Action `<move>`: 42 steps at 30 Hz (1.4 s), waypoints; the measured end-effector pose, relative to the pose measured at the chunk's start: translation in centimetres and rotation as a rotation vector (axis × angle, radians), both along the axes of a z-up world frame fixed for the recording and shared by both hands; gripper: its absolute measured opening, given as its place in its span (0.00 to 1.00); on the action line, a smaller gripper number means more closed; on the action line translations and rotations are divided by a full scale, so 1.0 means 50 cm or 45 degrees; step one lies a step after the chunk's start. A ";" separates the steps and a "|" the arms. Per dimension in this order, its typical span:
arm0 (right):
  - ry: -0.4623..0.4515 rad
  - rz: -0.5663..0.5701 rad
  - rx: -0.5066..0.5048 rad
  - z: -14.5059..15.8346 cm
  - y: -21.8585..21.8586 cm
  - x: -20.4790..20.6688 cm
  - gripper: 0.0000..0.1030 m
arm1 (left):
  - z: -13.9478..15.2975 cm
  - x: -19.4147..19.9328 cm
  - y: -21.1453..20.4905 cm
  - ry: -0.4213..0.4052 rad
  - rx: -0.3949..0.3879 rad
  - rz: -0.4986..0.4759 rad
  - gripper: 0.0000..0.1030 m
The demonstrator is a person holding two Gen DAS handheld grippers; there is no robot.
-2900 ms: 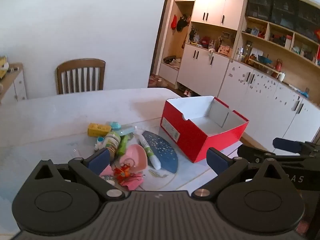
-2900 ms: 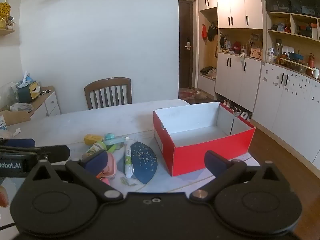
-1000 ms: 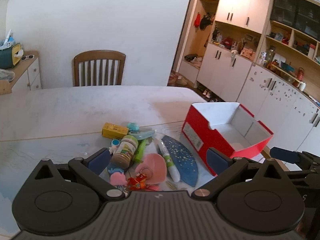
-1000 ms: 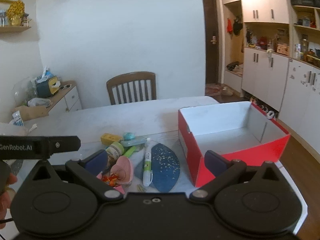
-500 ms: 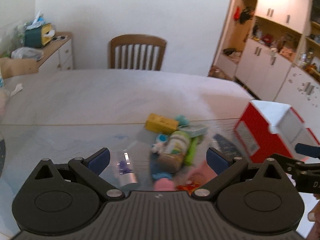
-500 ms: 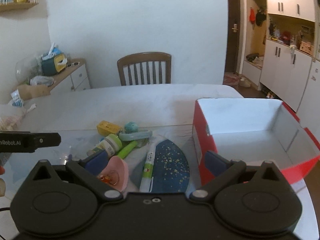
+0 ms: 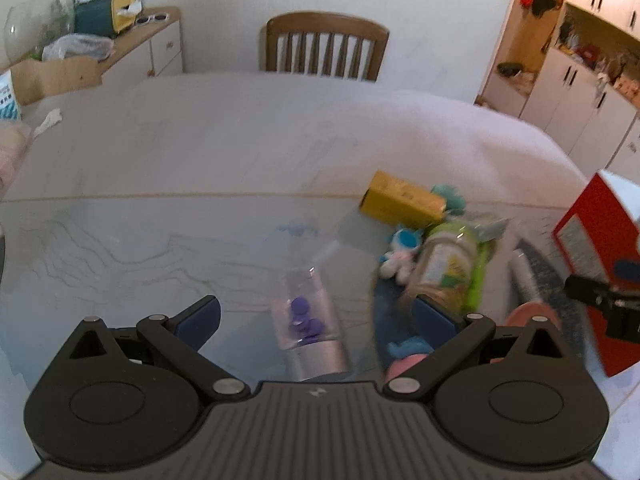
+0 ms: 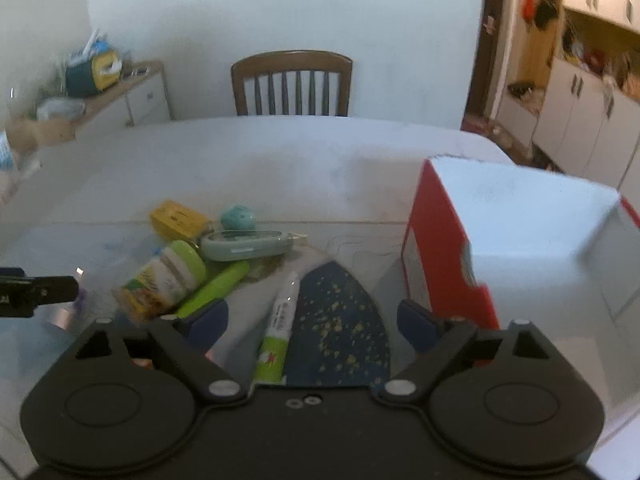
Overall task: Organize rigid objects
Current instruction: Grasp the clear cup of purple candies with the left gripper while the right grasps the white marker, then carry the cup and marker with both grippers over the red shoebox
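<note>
A pile of small objects lies on the table beside an open red box [image 8: 516, 240]. In the left wrist view my left gripper [image 7: 316, 316] is open, with a clear tube holding purple bits [image 7: 306, 316] lying between its fingers, untouched. A green-lidded jar [image 7: 444, 268], a yellow box [image 7: 402, 198] and a small blue-and-white toy [image 7: 400, 248] lie to its right. My right gripper [image 8: 312, 320] is open above a white-and-green tube [image 8: 280, 328] and a dark blue speckled piece [image 8: 340, 328]. The jar [image 8: 164, 276] and a pale green case [image 8: 248, 244] lie to its left.
A wooden chair [image 8: 292, 84] stands at the table's far side. A low cabinet with clutter [image 7: 88, 40] is at the far left. White cupboards [image 8: 580, 112] line the right wall. The red box also shows at the right edge of the left wrist view [image 7: 592, 232].
Both grippers have swung left and dropped closer to the table. The clear tube now lies between the left fingers. The red box has slid toward the right edge of both views.
</note>
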State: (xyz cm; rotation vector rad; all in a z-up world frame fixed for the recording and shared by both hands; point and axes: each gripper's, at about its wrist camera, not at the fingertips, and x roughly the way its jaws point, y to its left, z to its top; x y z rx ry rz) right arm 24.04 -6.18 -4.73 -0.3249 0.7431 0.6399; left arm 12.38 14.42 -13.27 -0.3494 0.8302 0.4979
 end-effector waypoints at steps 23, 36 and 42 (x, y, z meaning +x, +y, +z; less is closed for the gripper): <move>0.225 0.001 -0.094 -0.089 0.056 0.052 0.35 | -0.055 0.022 0.006 0.047 -0.022 -0.014 0.51; 0.201 0.015 -0.118 -0.067 0.046 0.022 0.16 | -0.045 0.015 -0.003 0.029 -0.045 -0.055 0.39; 0.186 0.005 -0.076 -0.029 0.015 -0.009 0.16 | -0.020 -0.005 -0.011 -0.004 -0.049 -0.078 0.39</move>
